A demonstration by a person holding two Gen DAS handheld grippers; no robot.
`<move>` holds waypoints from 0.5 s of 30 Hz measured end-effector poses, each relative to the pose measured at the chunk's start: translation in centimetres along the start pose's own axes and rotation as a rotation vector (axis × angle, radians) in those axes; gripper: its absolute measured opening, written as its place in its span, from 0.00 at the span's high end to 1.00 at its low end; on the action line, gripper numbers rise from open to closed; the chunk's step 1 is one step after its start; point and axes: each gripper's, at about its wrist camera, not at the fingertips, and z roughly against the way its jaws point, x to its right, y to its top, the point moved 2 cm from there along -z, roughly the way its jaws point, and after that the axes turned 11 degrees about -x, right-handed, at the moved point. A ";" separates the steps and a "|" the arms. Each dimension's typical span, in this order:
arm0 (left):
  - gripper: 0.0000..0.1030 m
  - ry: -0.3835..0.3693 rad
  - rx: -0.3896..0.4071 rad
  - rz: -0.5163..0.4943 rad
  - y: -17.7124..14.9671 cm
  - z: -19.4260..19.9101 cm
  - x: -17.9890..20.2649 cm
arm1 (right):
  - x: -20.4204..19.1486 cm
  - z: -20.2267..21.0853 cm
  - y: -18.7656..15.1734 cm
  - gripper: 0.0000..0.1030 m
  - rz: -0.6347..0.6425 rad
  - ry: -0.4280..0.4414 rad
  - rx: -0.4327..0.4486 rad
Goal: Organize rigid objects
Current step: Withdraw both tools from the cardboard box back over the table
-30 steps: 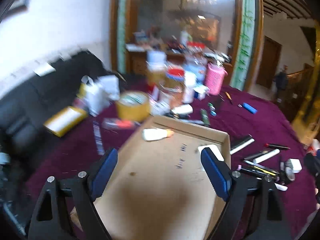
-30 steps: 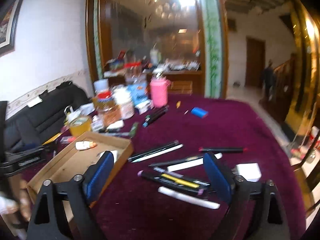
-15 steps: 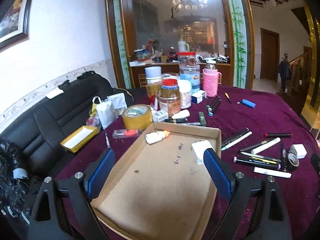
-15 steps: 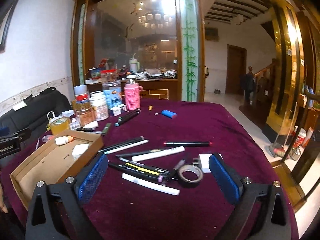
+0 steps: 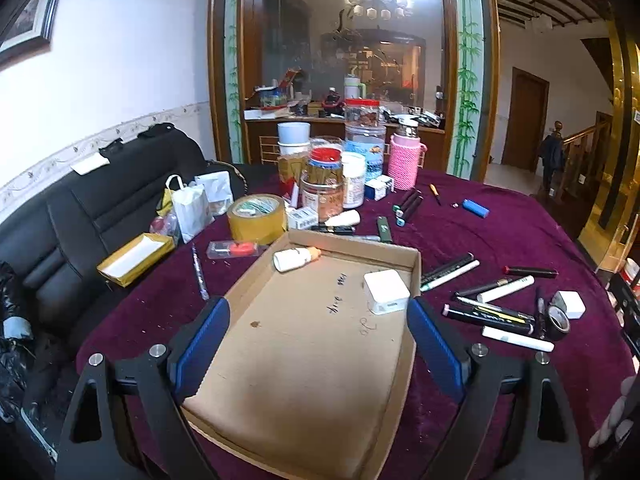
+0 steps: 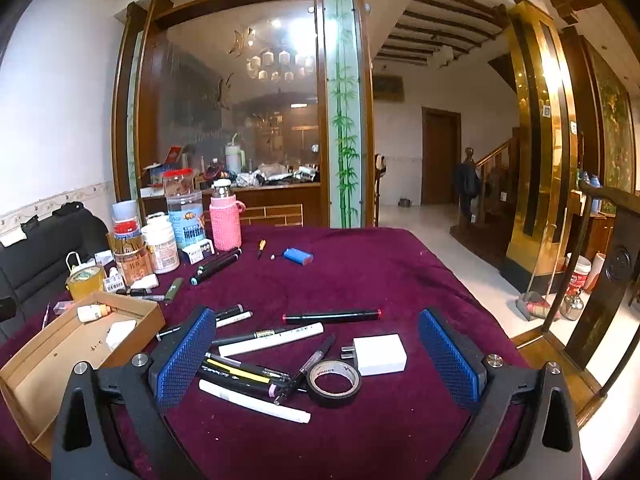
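So we are between picks, both grippers empty above the table.

Our left gripper [image 5: 318, 344] gapes wide over the cardboard tray [image 5: 414, 280], which holds a small bottle [image 5: 296, 258] and a white charger [image 5: 386, 291]. Our right gripper [image 6: 316, 360] hangs wide over the pens [image 6: 248, 374], black tape roll [image 6: 334, 378] and white plug adapter [image 6: 380, 354]; next it should probably descend and close on one.

A table draped in a maroon cloth [image 6: 360, 264] carries an open cardboard tray [image 5: 402, 364]. Right of the tray lie scattered markers [image 6: 332, 316], a tape roll [image 6: 334, 378] and a white charger [image 6: 380, 354]; behind it stand jars [image 5: 322, 188].
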 end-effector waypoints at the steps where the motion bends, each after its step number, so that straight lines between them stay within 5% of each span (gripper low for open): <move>1: 0.13 -0.011 -0.008 -0.003 -0.2 -0.1 0.1 | 0.2 -0.2 0.2 0.01 -0.001 -0.001 -0.009; 6: 0.13 -0.077 -0.047 -0.010 -0.9 -0.7 0.8 | 1.0 -0.8 1.2 0.01 0.000 -0.010 -0.035; 15: 0.13 -0.082 -0.094 -0.086 -1.1 -2.0 4.5 | 2.7 -5.5 4.6 0.01 -0.012 -0.010 -0.052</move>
